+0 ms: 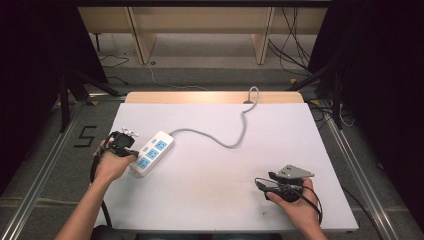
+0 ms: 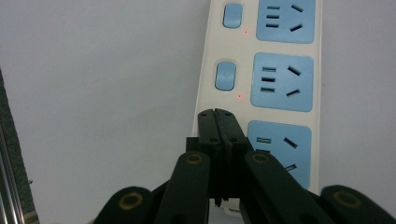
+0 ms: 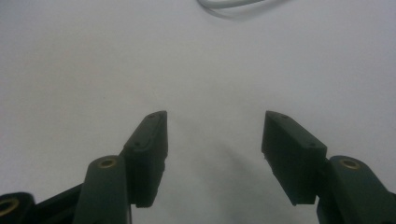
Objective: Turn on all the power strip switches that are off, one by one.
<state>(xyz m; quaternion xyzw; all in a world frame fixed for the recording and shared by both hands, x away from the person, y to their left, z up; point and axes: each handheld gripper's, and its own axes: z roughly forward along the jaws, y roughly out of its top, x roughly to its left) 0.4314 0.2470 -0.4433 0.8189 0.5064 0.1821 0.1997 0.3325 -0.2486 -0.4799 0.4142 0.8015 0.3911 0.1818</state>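
The power strip [image 1: 151,152] lies flat on the left part of the white table [image 1: 210,200], angled, its grey cable [image 1: 225,142] trailing toward the table's far edge. It carries three blue sockets, each with a blue rocker switch [image 2: 225,76] beside it; small red indicator lights show by two switches.

The left gripper [image 2: 219,116] has its jaws pressed together, nothing between them — the tips sit over the strip's near end, by the nearest switch column. Whether they touch it cannot be told. The right gripper [image 3: 212,135] stands spread, apart over bare table.

Judgement: the strip is rigid, light, smooth plastic — likely to skid under sideways force. The long side edges offer the best hold; switches want a straight downward press.
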